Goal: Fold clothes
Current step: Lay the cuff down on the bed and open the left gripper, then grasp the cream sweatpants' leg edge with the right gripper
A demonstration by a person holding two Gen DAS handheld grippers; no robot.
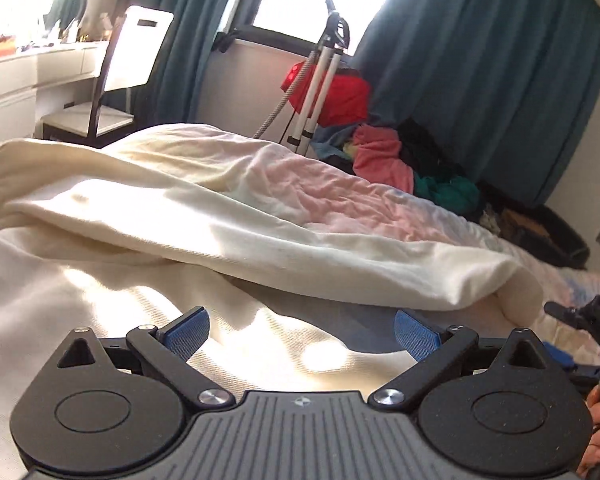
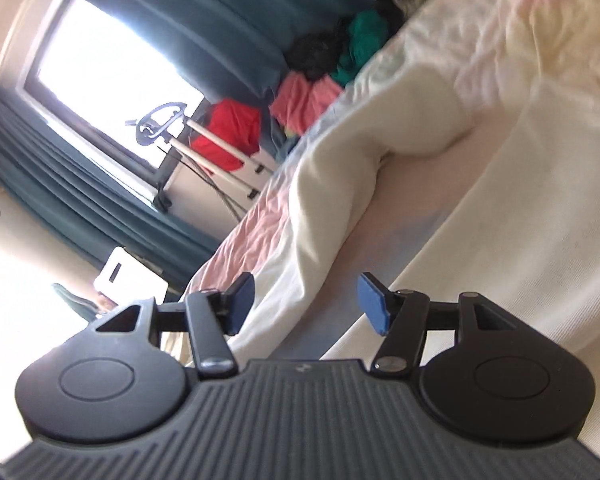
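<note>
Cream garment [image 1: 260, 216] spread on bed [image 1: 380, 200], sleeve folded across body; both hand-held grippers released.

Left hand-held gripper [image 1: 302, 334] low over cream cloth, blue pads wide apart, nothing between. Right hand-held gripper [image 2: 306, 304] likewise spread and empty, tilted view along sleeve [image 2: 340, 184]. Judged soft, light, limp knit: likely to sag and crease when lifted, not slippery, not fragile. Best taken at cuff end or along a hem edge, pinched through both layers. Collar, far hem and full outline cut off by frame; sunlit patches washed out; right view blurred. Heap of coloured clothes [image 1: 380, 152] beyond bed.
</note>
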